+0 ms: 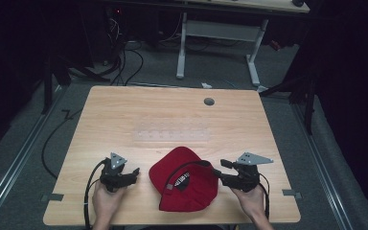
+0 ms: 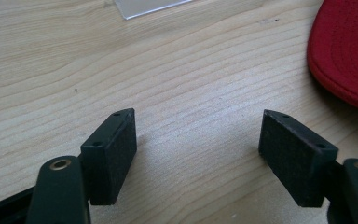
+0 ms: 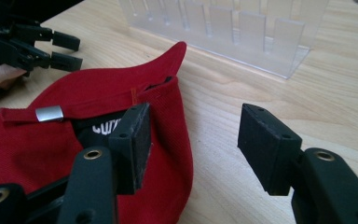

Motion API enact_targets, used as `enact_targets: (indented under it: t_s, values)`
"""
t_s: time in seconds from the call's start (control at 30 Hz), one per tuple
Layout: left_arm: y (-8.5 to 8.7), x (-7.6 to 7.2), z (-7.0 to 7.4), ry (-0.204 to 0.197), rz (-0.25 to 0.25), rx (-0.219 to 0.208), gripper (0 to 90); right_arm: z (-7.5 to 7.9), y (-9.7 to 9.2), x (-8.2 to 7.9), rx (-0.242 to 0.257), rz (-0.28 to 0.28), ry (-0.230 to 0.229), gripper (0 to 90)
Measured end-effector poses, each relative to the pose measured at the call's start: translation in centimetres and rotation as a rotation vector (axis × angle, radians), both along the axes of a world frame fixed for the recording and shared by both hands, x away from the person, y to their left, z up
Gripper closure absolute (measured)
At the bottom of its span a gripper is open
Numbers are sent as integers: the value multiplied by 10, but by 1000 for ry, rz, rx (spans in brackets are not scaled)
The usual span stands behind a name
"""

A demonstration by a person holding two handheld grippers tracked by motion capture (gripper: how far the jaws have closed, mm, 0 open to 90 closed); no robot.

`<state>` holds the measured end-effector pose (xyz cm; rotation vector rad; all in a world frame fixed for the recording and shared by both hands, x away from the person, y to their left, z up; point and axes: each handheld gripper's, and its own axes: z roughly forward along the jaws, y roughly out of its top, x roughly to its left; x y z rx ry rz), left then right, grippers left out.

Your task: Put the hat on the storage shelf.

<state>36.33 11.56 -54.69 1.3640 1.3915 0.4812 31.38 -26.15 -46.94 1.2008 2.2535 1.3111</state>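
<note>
One red cap (image 1: 184, 179) is seen lying on the near middle of the wooden table (image 1: 124, 110), between the two grippers; its long axis is set roughly near to far, tilted slightly leftwards at the far end; the rounded far-left end is taken to be the brim, though that cannot be told for certain; the opening with the black inner label and a strap bearing a silver buckle (image 3: 49, 113) is turned upward. The left gripper (image 1: 133, 174) is held just left of the cap, clear of it, its jaws spread wide over bare wood with nothing between them; the cap's edge (image 2: 345, 56) is seen to its right. The right gripper (image 1: 219, 169) is held at the cap's right edge, jaws apart and unclamped; one pad (image 3: 133, 140) is placed over the red fabric, the other over the table. One clear plastic rack (image 1: 172, 133) is found beyond the cap, well apart from both grippers; two grippers and one cap are counted.
</note>
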Motion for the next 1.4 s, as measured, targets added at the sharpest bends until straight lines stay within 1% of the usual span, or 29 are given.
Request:
enact_targets:
  t_s: [0.4, 0.57, 0.6, 0.7, 0.77, 0.9, 1.03, 1.1, 1.13, 1.17, 1.23, 1.3, 1.33, 1.4]
  values:
    - [0, 0, 0, 1, 0, 1, 278, -15, 11, 12, -23, 19, 57, 443]
    - [0, 0, 0, 0, -1, 1, 277, -19, 16, 16, -34, 25, 63, 444]
    - [0, 0, 0, 0, -1, 1, 276, -21, 17, 17, -29, 27, 70, 445]
    - [0, 0, 0, 0, -1, 1, 276, -23, 20, 19, -32, 33, 74, 448]
    - [0, 0, 0, 0, -1, 1, 276, -26, 23, 21, -40, 40, 74, 450]
    - [0, 0, 0, 1, -3, 1, 275, -31, 26, 24, -40, 49, 90, 463]
    - [0, 0, 0, 1, -3, 1, 272, -35, 30, 26, -46, 56, 97, 503]
    - [0, 0, 0, 1, -3, 2, 272, -38, 32, 27, -58, 62, 99, 539]
    - [0, 0, 0, 1, -3, 1, 272, -40, 33, 27, -59, 62, 104, 584]
    - [0, 0, 0, 1, -3, 1, 272, -40, 33, 27, -59, 62, 104, 584]
    - [0, 0, 0, 1, -6, -1, 273, -42, 34, 28, -55, 64, 110, 632]
    - [0, 0, 0, 0, -9, -2, 282, -44, 34, 28, -64, 66, 111, 668]
    - [-1, -1, 0, -2, -11, 1, 287, -45, 34, 28, -61, 67, 113, 679]
    - [-1, -1, 0, -3, -13, 1, 297, -47, 32, 29, -37, 68, 130, 716]
